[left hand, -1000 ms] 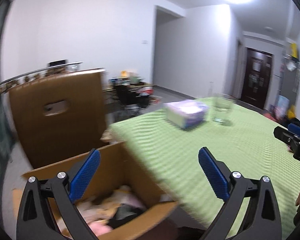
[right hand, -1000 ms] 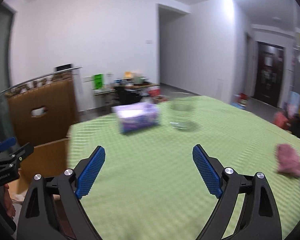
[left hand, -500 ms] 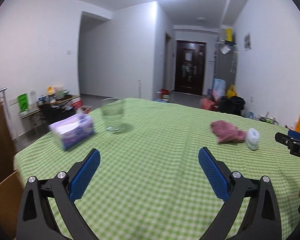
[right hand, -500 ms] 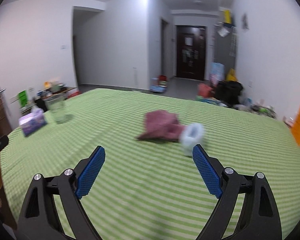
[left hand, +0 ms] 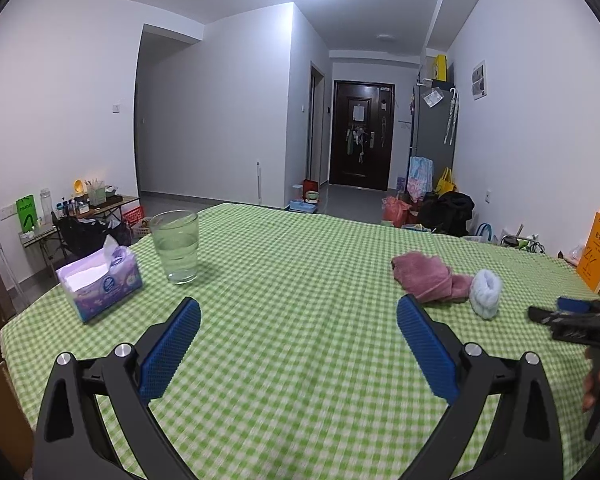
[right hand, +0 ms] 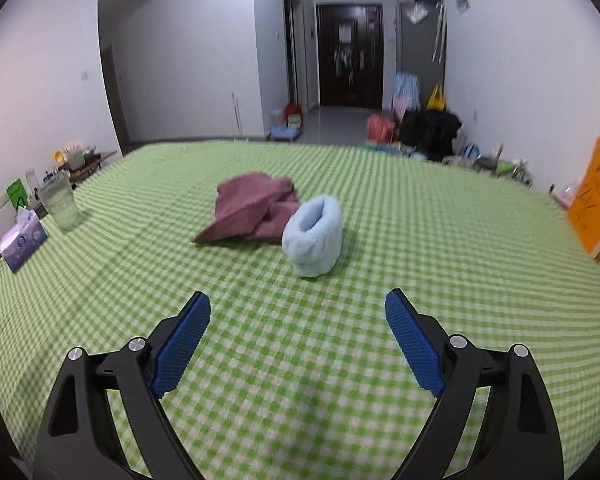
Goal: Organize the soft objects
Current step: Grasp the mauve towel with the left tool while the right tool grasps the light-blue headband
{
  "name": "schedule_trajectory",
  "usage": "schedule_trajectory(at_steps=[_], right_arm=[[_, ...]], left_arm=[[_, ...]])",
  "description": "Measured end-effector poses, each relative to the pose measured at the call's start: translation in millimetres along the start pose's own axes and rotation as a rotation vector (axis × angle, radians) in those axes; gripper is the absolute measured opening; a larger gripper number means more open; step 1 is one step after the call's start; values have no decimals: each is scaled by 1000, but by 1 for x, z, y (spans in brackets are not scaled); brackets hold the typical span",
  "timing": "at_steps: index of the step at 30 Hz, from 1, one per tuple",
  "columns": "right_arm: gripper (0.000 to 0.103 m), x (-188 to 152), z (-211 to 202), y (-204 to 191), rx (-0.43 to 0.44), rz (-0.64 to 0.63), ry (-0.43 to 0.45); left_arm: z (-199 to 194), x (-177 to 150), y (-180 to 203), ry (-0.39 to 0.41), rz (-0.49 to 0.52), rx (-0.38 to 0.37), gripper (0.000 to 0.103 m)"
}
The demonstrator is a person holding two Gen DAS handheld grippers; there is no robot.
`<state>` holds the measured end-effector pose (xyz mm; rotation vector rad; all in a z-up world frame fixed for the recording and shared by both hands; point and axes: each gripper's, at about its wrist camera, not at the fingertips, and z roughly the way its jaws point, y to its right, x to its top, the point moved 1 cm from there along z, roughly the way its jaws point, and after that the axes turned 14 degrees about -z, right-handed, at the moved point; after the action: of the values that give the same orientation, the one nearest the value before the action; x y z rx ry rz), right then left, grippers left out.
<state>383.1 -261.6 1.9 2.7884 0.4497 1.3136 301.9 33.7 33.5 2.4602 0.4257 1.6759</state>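
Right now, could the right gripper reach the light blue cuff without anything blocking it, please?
Probably yes: the right gripper is open, and only bare tablecloth lies before the blue cuff, though the pink cloth touches it.

table (right hand: 420, 208) | towel (right hand: 252, 204) touching rolled sock (right hand: 313, 236) | glass (right hand: 62, 206) (tissue box (right hand: 22, 242) beside) far left

Crumpled maroon cloth (right hand: 252, 210) on green checked tablecloth (right hand: 300, 360), pale blue fuzzy roll (right hand: 314, 236) touching it
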Motion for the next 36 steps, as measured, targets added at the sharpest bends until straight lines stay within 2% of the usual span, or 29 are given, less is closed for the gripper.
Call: schedule_trajectory(at_steps=[8, 12, 13, 16, 18, 21, 26, 30, 32, 36], right_arm=[[86, 38, 75, 2, -35, -8, -91], [86, 46, 110, 9, -54, 0, -129], [81, 46, 115, 13, -54, 7, -133], [36, 37, 124, 26, 12, 36, -149], [28, 32, 119, 40, 48, 51, -131], [28, 27, 102, 65, 22, 54, -103], [28, 14, 74, 101, -24, 83, -65], [28, 6, 72, 125, -17, 167, -20], [28, 6, 74, 130, 5, 172, -21], [28, 10, 66, 131, -16, 161, 13]], left_arm=[[37, 12, 32, -12, 77, -20, 95], [68, 18, 51, -51, 88, -55, 95], [75, 18, 56, -65, 93, -63, 95], [107, 17, 76, -141, 121, -94, 95], [132, 12, 93, -217, 126, -124, 95], [163, 4, 116, -298, 117, -178, 95], [225, -20, 167, -395, 174, -224, 96], [266, -38, 201, -426, 242, -213, 96], [282, -44, 212, -440, 262, -207, 96], [314, -58, 223, -515, 272, -207, 95]])
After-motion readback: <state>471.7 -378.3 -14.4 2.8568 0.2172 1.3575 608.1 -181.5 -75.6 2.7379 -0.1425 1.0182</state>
